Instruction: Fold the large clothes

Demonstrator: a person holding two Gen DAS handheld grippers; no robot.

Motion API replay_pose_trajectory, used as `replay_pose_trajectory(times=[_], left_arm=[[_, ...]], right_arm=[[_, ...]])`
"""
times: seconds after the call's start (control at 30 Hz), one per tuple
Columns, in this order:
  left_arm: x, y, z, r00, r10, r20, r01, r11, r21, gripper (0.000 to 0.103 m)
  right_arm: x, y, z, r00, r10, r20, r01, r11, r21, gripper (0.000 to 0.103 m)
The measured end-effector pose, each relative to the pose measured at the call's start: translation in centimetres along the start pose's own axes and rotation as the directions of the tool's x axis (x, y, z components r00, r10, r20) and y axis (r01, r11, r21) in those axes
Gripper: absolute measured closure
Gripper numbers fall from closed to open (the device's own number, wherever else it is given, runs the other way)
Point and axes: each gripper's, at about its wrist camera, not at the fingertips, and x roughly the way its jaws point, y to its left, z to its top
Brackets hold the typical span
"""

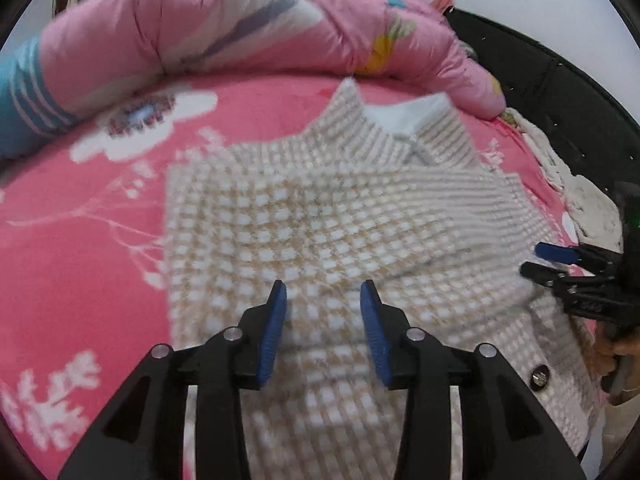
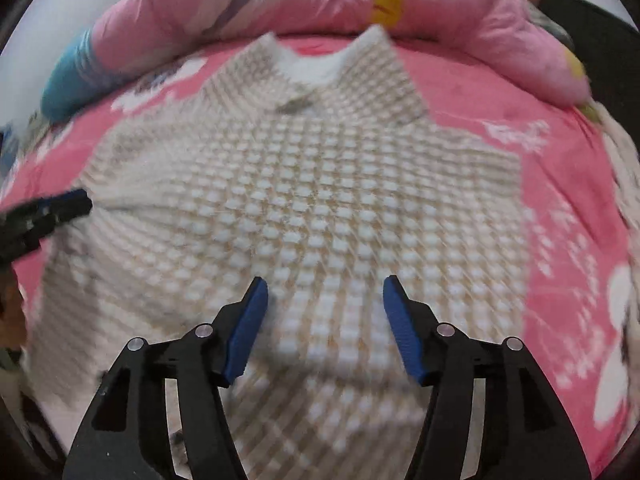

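Note:
A beige-and-white checked garment (image 1: 320, 216) with a white-lined collar (image 1: 404, 118) lies spread on a pink flowered bedsheet (image 1: 80, 264). My left gripper (image 1: 324, 296) hovers over its near part, jaws apart, with nothing pinched between the blue pads. In the same view my right gripper (image 1: 538, 260) reaches in from the right edge over the garment's side. The right wrist view shows the garment (image 2: 320, 200) wide and blurred, with my right gripper (image 2: 326, 288) open above its middle. My left gripper (image 2: 76, 200) shows at the far left by the cloth's edge.
A rolled pink quilt (image 1: 248, 24) lies along the back of the bed. Beside it at the left is a blue striped pillow (image 1: 24, 96). A dark bed frame (image 1: 560, 92) curves along the right, with a crumpled white cloth (image 1: 588, 200) next to it.

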Motion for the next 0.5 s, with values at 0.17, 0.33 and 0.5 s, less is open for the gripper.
replay_pose_trajectory(times=[0.17,0.33,0.5], left_arm=[[-6.2,-2.3,-3.3,0.997,0.016,0.075,-0.019,0.999,0.039,0.039],[-9.6,-4.9,-9.7,0.991,0.117,0.067,-0.121,0.991,0.054,0.019],[-8.2,-5.6,-15.1,0.986,0.169,0.007,-0.169,0.985,0.028,0.014]], right_arm=[[-6.7,1.3,-5.0,0.997,0.016,0.081,-0.016,1.000,0.006,0.020],[-9.6,2.2,-11.5,0.996,0.021,0.083,-0.026,0.998,0.061,0.011],[-8.8,2.7,-16.0,1.000,-0.029,0.000,0.029,0.996,0.085,0.010]])
